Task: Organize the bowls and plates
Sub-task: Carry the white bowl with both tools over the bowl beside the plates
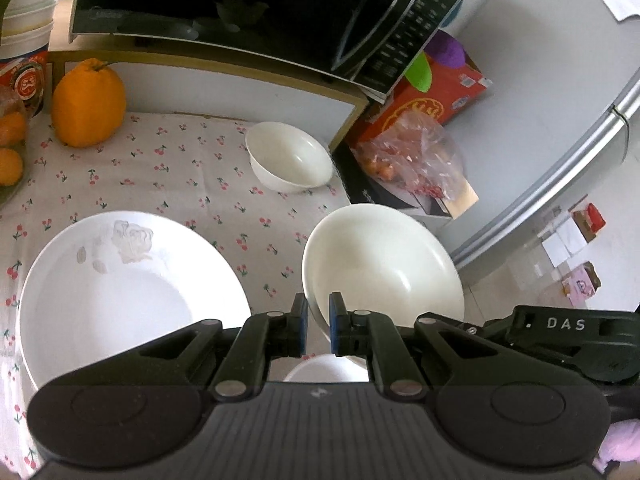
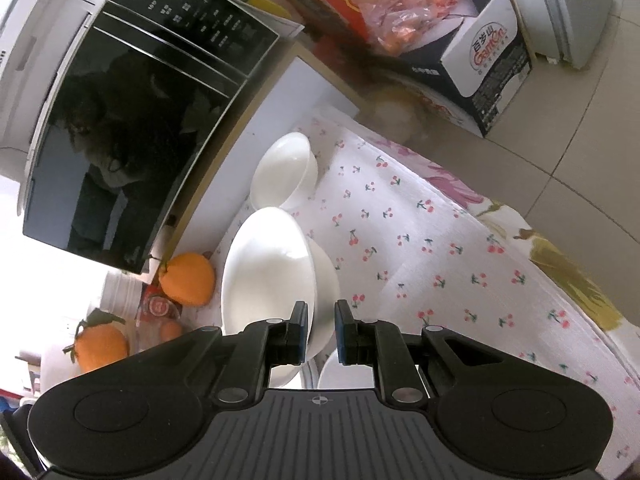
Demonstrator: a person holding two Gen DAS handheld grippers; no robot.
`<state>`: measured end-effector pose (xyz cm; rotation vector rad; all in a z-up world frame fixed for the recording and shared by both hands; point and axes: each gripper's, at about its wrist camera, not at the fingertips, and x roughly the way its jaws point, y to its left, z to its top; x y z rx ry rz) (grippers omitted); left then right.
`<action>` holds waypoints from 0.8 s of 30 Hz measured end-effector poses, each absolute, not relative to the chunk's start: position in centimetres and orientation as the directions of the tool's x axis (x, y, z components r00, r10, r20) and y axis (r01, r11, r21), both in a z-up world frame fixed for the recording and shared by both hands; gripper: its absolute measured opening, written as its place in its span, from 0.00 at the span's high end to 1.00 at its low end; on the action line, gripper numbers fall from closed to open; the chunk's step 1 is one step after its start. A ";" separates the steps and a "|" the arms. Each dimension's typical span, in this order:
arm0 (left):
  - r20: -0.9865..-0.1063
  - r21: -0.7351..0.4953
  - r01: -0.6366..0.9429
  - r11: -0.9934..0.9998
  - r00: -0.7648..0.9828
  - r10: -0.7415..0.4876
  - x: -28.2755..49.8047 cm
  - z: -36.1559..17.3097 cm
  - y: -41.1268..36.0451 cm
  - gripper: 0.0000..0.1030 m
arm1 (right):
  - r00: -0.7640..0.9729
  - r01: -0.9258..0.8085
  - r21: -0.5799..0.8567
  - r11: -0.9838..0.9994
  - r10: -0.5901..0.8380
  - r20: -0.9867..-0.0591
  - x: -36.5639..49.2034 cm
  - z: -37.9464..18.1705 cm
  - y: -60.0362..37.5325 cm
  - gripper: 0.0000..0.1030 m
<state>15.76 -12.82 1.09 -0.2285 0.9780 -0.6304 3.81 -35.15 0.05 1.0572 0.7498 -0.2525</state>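
My left gripper [image 1: 318, 320] is shut on the near rim of a cream bowl [image 1: 380, 264], which hangs tilted over the table's right edge. A large white plate [image 1: 120, 288] lies on the cherry-print cloth to its left. A small white bowl [image 1: 288, 160] stands farther back by the shelf. In the right wrist view, my right gripper [image 2: 321, 328] is shut on the rim of a tilted white bowl [image 2: 268, 276], with the small bowl [image 2: 286, 172] beyond it. I cannot tell whether both grippers hold the same bowl. The right gripper's housing [image 1: 560, 336] shows beside the left one.
A black microwave [image 1: 240, 8] sits on a shelf over the table's back. A large orange [image 1: 88, 104] and stacked paper cups [image 1: 28, 16] stand at the back left. Off the right edge are a red box [image 1: 440, 96], a plastic bag [image 1: 420, 152] and a white carton [image 2: 480, 60].
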 end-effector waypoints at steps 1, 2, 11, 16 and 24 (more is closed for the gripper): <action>-0.702 -0.453 0.394 0.800 0.396 -0.592 15.5 1.1 -12.8 0.91 | 0.730 0.527 0.695 0.489 0.157 -0.665 3.5 0.2 -35.2 0.86; -0.704 -0.452 0.396 0.799 0.392 -0.592 15.3 1.2 -12.8 0.91 | 0.730 0.526 0.696 0.490 0.160 -0.664 3.1 0.4 -35.2 0.86; -0.729 -0.438 0.409 0.801 0.360 -0.582 13.5 1.2 -12.5 0.91 | 0.704 0.549 0.688 0.474 0.182 -0.687 0.9 0.4 -34.5 0.86; -0.747 -0.417 0.417 0.807 0.349 -0.566 12.8 1.0 -12.4 0.91 | 0.680 0.566 0.670 0.480 0.188 -0.709 0.3 0.2 -33.9 0.85; -0.773 -0.407 0.409 0.816 0.321 -0.547 12.4 0.4 -12.0 0.91 | 0.644 0.580 0.638 0.507 0.194 -0.740 -0.2 0.0 -33.1 0.85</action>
